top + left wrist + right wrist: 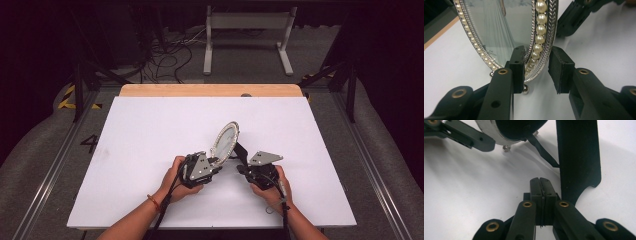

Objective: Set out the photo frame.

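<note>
In the left gripper view, the released left gripper (536, 67) straddles the pearl-rimmed frame (541, 37); the right gripper (540, 192) is clenched empty.

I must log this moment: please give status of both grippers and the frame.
Left gripper open around oval pearl-rimmed silver photo frame, right gripper shut beside black stand. Frame upright on white table. Nothing in the way.

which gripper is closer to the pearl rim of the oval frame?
Left. The left gripper straddles the pearl rim of the oval frame, jaws open around its edge. The right gripper sits shut behind the frame, beside its black stand.
</note>
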`<state>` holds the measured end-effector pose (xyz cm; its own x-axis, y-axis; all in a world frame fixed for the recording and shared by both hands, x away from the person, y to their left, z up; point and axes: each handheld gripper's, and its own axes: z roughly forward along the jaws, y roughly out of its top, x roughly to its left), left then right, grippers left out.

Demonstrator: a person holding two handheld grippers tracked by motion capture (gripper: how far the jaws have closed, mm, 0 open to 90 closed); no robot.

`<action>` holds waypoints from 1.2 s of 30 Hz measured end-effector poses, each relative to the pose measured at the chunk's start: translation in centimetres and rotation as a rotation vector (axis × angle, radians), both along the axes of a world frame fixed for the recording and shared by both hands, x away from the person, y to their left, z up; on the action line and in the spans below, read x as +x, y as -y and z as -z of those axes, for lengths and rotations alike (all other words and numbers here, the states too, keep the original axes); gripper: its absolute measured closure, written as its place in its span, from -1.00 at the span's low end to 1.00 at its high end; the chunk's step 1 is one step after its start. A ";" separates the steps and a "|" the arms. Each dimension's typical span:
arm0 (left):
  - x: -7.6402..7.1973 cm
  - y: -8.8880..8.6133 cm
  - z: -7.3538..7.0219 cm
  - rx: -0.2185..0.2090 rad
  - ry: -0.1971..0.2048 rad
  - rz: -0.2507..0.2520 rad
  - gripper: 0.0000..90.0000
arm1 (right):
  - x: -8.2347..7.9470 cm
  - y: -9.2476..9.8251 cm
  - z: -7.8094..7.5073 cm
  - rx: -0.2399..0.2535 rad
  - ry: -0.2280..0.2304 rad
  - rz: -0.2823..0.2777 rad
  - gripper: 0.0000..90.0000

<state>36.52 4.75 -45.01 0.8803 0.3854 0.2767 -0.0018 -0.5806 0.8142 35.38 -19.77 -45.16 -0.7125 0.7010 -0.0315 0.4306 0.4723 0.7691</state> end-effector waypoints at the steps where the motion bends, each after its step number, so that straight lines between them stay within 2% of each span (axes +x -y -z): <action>1: 0.0 0.0 0.0 0.000 -0.003 0.004 0.51 | 0.1 0.0 0.2 -0.004 0.000 0.005 0.99; 4: -0.1 0.0 -0.1 0.007 0.005 0.001 0.53 | 0.6 0.3 0.6 -0.011 -0.001 0.029 1.00; 6: -0.1 0.1 -0.1 0.013 0.018 0.014 0.54 | 0.7 0.5 0.7 0.000 -0.003 0.030 1.00; 12: -0.2 0.5 -0.2 0.023 0.024 0.025 0.56 | 0.7 0.5 0.6 -0.013 0.006 0.035 1.00; 23: -0.5 1.3 -0.3 0.047 0.045 0.011 0.56 | 1.3 1.0 0.6 -0.021 0.006 0.053 1.00; 27: -0.4 1.6 -0.3 0.025 0.014 -0.001 0.55 | 1.7 1.2 0.6 -0.017 0.004 0.064 1.00; 31: -0.4 1.9 -0.2 0.017 0.019 0.005 0.55 | 1.9 1.4 0.7 -0.018 0.005 0.072 1.00; 36: -0.2 1.9 -0.2 0.005 -0.002 0.009 0.53 | 2.4 1.8 0.9 -0.016 -0.004 0.082 1.00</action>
